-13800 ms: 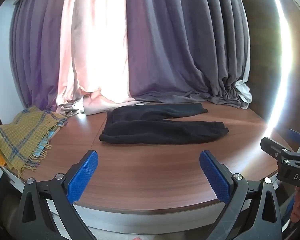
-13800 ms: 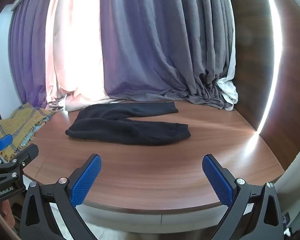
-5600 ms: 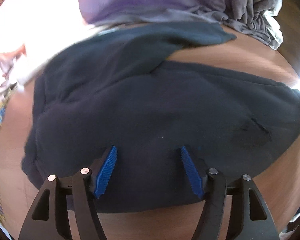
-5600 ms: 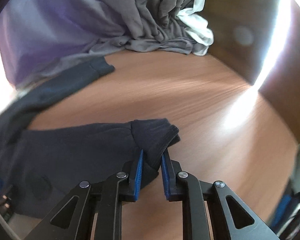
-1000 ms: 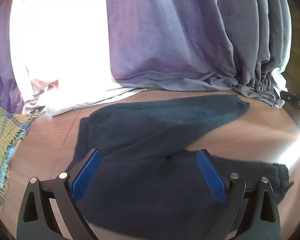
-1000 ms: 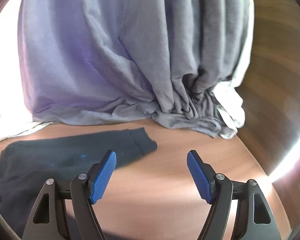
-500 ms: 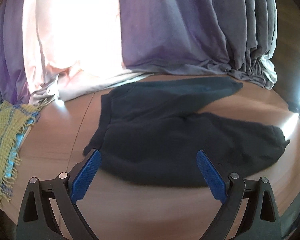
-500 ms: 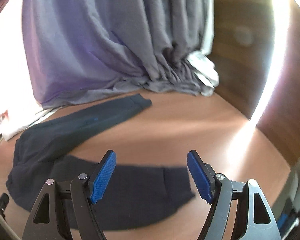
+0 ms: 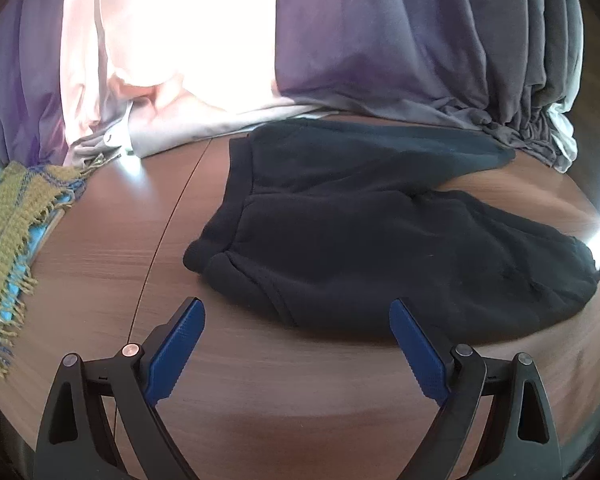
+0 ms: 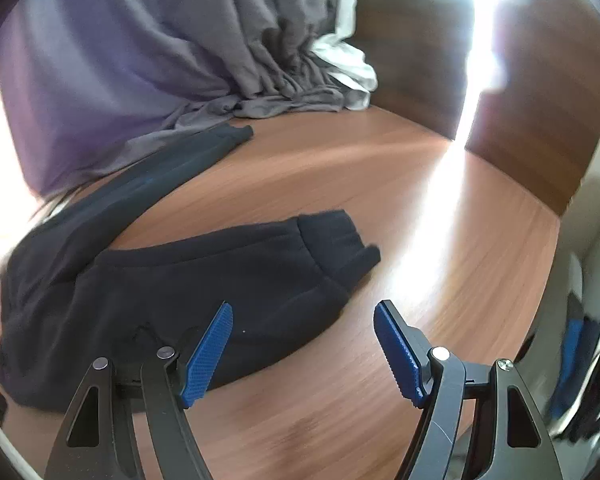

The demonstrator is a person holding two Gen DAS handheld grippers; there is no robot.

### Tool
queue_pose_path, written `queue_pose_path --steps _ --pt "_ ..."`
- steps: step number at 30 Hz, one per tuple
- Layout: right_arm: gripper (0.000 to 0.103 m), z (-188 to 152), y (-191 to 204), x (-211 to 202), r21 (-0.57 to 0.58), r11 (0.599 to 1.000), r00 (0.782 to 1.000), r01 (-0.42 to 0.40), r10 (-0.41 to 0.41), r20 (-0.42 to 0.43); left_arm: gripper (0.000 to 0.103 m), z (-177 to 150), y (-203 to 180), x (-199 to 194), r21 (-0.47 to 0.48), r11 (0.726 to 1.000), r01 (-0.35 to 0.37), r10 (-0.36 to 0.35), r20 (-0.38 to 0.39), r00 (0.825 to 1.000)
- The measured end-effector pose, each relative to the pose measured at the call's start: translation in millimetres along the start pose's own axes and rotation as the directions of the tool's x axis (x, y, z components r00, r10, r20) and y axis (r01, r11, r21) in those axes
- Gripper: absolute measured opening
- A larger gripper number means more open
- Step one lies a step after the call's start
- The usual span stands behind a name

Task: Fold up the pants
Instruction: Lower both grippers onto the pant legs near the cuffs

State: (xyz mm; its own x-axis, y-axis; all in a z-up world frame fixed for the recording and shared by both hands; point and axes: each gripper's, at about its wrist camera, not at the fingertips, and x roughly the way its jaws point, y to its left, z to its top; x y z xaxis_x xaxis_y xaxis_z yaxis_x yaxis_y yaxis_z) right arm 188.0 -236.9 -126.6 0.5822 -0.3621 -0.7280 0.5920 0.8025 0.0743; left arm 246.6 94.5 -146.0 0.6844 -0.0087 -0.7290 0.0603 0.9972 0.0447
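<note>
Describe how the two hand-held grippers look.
The left hand-held gripper and the right hand-held gripper look alike: two black plastic fingers with triangular cut-outs, silver pivot pins, and blue ribbed pads on the inner faces. No cables, markings or sleeves show in either wrist view.

Both wrist views look down close over the table [image 9: 284,408], sharing the pants [image 9: 380,240].

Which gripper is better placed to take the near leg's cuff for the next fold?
Right. The right gripper stands open just short of the near leg's cuff. The left gripper, also open, faces the waistband end of the pants.
</note>
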Motion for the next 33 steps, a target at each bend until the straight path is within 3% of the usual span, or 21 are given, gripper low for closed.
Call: queue_pose_path --steps 6,10,23,26,28,33 --pt "0.074 -9.4 5.9 10.4 0.036 0.998 0.997 0.059 -0.06 0.038 0.09 0.9 7.4 22.8 -0.045 0.999 -0.021 0.02 -0.032 0.999" --pt "0.073 -13.6 12.9 23.7 0.042 0.996 0.996 0.078 -0.08 0.033 0.089 1.8 13.3 36.6 -0.105 0.994 0.005 -0.012 -0.07 0.997" --pt "0.073 -22.3 12.0 49.9 0.061 0.992 0.994 0.107 -0.106 -0.021 0.08 0.2 8.7 56.0 -0.106 0.994 0.003 -0.013 -0.095 0.995" --pt "0.068 -22.2 9.7 53.3 0.068 0.993 0.995 0.1 -0.098 -0.031 0.074 1.0 8.5 56.4 -0.11 0.994 0.014 -0.024 -0.092 0.995" --pt "0.064 -22.0 10.7 54.9 0.061 0.995 0.996 0.085 -0.083 -0.033 0.064 1.5 7.0 57.3 -0.107 0.994 0.03 -0.04 -0.091 0.995" --pt "0.052 -21.0 8.3 59.7 0.075 0.996 0.998 0.058 -0.055 -0.043 0.057 2.8 2.3 56.7 -0.083 0.996 0.029 -0.035 -0.082 0.996"
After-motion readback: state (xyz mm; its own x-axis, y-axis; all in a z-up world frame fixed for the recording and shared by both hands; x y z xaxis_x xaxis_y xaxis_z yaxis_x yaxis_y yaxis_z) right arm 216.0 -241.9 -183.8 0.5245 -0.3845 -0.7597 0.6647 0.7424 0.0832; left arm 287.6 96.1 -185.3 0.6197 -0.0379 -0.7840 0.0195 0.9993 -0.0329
